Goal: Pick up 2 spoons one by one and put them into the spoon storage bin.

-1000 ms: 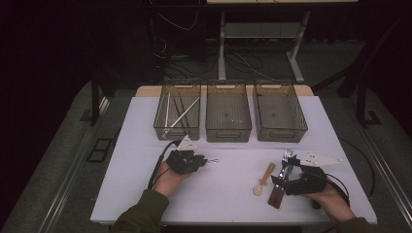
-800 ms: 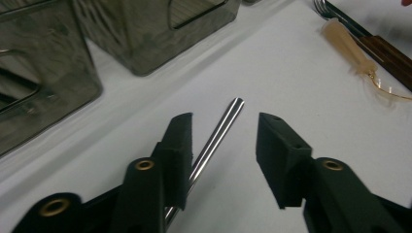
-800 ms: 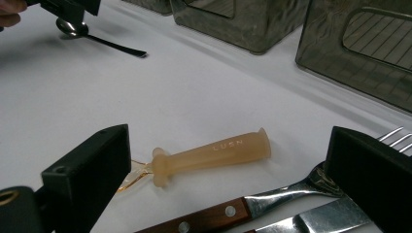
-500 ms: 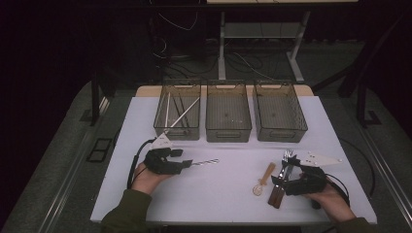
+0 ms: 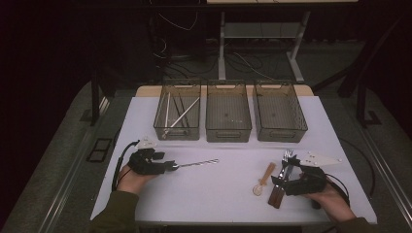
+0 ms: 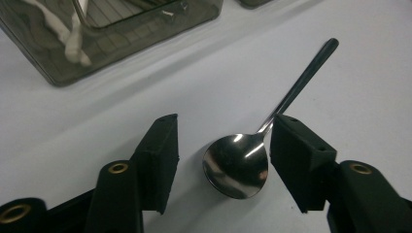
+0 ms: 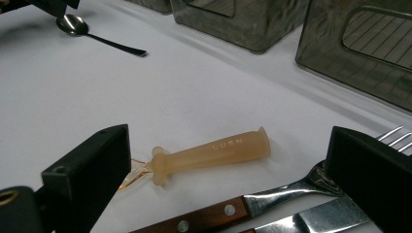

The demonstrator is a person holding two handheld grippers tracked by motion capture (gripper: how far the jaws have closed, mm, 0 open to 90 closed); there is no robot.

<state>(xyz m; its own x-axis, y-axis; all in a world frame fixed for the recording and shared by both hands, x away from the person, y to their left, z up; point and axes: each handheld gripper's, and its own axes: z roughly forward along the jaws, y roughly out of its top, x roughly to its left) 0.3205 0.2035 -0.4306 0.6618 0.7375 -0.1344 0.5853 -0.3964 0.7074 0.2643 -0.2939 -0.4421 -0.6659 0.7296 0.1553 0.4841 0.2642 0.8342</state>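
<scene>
A metal spoon [image 5: 199, 163] lies on the white table [image 5: 228, 204] left of centre, handle pointing right. My left gripper [image 5: 170, 167] sits at its bowl end. In the left gripper view the spoon's bowl [image 6: 236, 165] rests on the table between the jaws of the left gripper [image 6: 226, 131]; they have just been closing a little but stand open, the left pad clear of the bowl. My right gripper [image 5: 282, 183] is wide open at the front right. Its view shows the right gripper [image 7: 231, 141] around a beige plastic spoon [image 7: 214, 150].
Three grey bins stand in a row at the back: the left bin [image 5: 160, 127] holds several utensils, the middle bin [image 5: 228, 133] and right bin [image 5: 280, 136] look near bare. A wood-handled fork [image 5: 286, 162] and knife [image 7: 316, 218] lie by the right gripper.
The left hand has slid left across the table, its jaws have opened, and more of the metal spoon shows in front of them. The right hand has stayed put.
</scene>
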